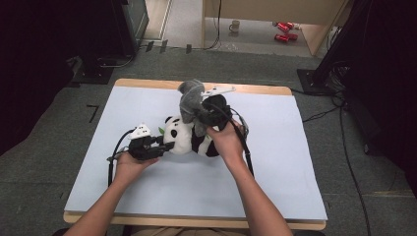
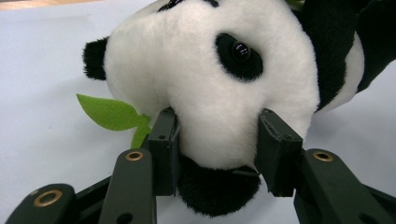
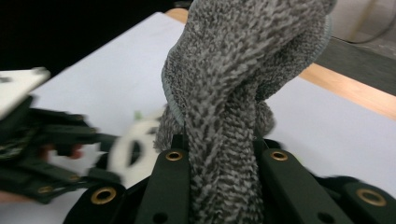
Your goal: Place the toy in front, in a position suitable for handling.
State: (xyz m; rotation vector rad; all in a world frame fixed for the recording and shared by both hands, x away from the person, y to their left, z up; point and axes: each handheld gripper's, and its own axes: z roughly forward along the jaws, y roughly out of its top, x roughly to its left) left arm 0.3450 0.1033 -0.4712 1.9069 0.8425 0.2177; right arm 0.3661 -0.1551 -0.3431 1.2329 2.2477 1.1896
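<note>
Clearly the grey cloth (image 3: 233,93) stands upright, pinched in the right gripper (image 3: 223,144) directly above the toy panda (image 1: 189,137) (lying mid-bench), whose head is clamped by the left gripper (image 2: 217,135); the cloth comes straight down.

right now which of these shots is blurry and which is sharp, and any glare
Right gripper view: the grey cloth between the fingers is fairly sharp, but the panda toy and the left gripper behind it are smeared. Left gripper view: the panda toy is crisp, with a small glint in its eye. High view: evenly lit, soft, dark around the table.
</note>
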